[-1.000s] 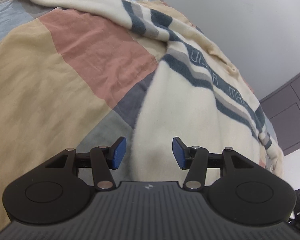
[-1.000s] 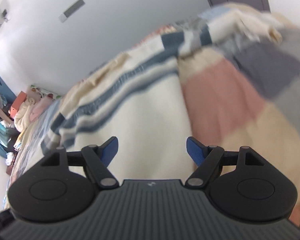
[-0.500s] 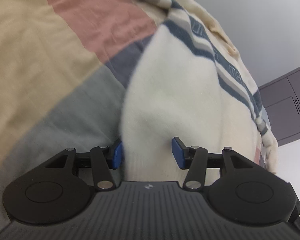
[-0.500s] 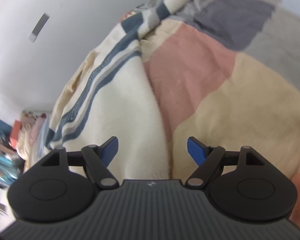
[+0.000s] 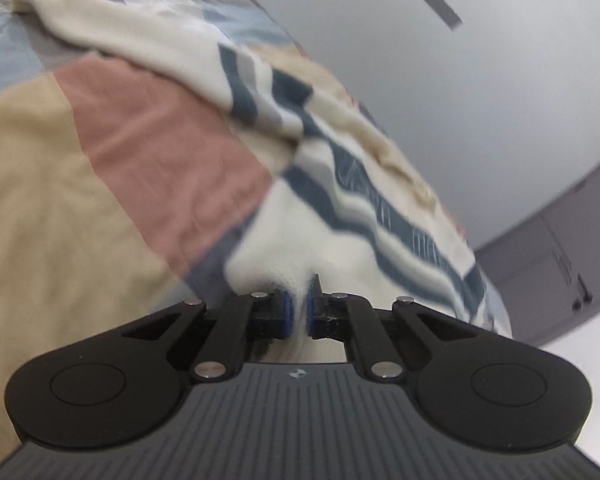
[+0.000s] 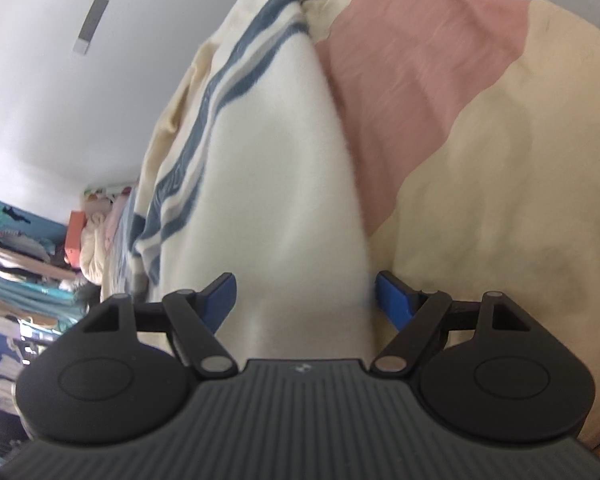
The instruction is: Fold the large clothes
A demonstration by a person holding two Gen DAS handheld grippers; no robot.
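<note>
Left wrist view: patchwork bedcover [image 5: 100,184] fills the left and near part of the frame, with tan, pink, grey and pale blue blocks, slightly blurred. Plain grey wall [image 5: 440,80] at far right, a small grey rectangular fitting [image 5: 436,2] on it; dark grey cabinet doors [image 5: 560,264] at the right edge. Cream sweater [image 5: 340,216] with navy and grey stripes lies spread on the bedcover, running from the far left down to the near centre; lettering on one navy stripe is too blurred to read. Left gripper [image 5: 296,314] is at the sweater's near edge, blue pads pressed together with a fold of cream knit pinched between them, fabric bunched up just above the pads. Right wrist view: same bedcover [image 6: 500,160] takes up the right half, pink block far, tan block near. The sweater [image 6: 276,184] runs from far centre to near centre, its right edge lying along the pink block, stripes on its left side. Wall [image 6: 60,100] at far left; cluttered shelves [image 6: 24,264] with teal and white textiles at the left edge. Right gripper [image 6: 304,296] has its fingers spread wide over the sweater's near edge; the left finger is over the cream knit, the right finger is just past the sweater's right edge over the tan bedcover, and the pads are not pressing on anything.
</note>
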